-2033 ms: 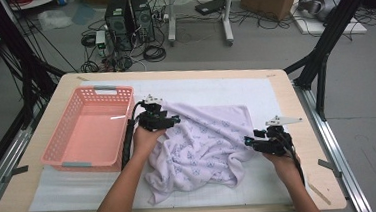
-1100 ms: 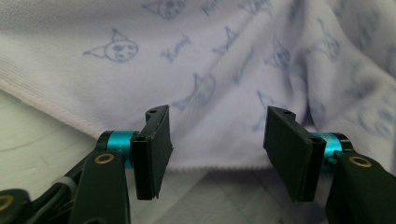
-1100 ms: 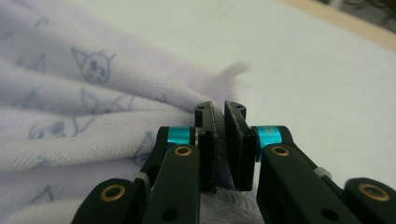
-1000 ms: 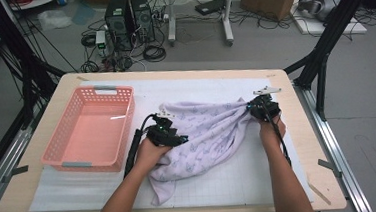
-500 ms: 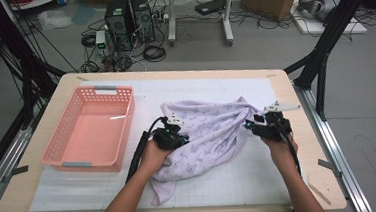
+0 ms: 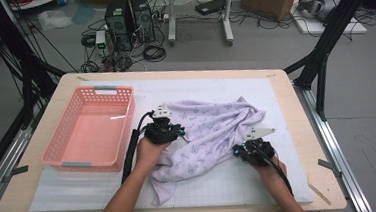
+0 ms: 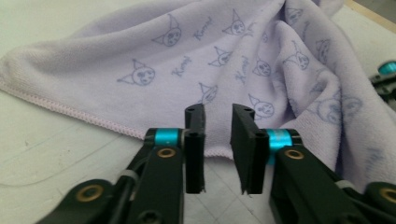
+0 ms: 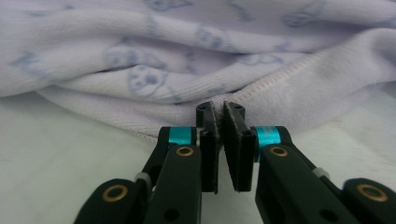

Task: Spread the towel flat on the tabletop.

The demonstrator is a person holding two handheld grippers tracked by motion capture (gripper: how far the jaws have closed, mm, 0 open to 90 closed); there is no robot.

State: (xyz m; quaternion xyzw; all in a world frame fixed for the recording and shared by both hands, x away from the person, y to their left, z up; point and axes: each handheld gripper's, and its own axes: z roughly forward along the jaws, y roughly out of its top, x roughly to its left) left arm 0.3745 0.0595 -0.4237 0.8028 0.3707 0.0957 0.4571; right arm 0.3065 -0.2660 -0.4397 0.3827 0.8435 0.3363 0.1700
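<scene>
A lilac towel (image 6: 212,129) printed with cat faces lies crumpled on the white mat. My left gripper (image 6: 179,131) rests at its left edge. In the left gripper view its jaws (image 7: 218,109) stand open, having just been opening; the towel's hem (image 7: 93,114) runs just past the tips and nothing is pinched. My right gripper (image 6: 236,151) is at the towel's near right edge. Its jaws (image 8: 219,105) have just been closing and are shut, with the tips on the hem of the towel (image 8: 187,56).
A pink plastic basket (image 6: 80,164) stands empty at the left of the table. The white mat (image 6: 231,183) covers most of the wooden tabletop (image 6: 321,177). The right gripper (image 7: 385,77) shows at the far right of the left gripper view.
My right hand has come from the towel's far right corner toward the near side, along the right edge. The left hand has stayed beside the towel's left edge.
</scene>
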